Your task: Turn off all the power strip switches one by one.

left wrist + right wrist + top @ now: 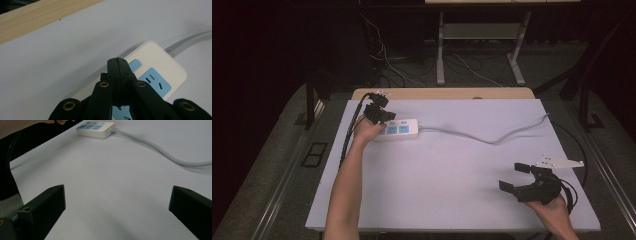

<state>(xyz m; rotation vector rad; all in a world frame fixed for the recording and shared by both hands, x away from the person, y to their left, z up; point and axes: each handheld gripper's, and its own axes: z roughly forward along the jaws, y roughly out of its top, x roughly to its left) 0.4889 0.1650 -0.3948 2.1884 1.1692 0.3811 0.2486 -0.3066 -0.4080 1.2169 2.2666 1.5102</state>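
power strip (398, 129) lies at the far left of the white worktop (452, 180), its grey cable (492, 138) snaking right across the far half. the left gripper (117, 62) hangs over the strip with its jaws pressed together, nothing between them, the joined tip just above the small blue switch (135, 65) beside the sockets. i judge the step to be pressing that switch: come straight down with the closed tip, keep it centred on the button, and clear of the socket (155, 82) next to it so the strip does not skid. the right gripper (518, 176) rests near the right front corner, jaws wide and empty. open room lies across the middle and near side; the wooden far edge (37, 17) runs close behind the strip.
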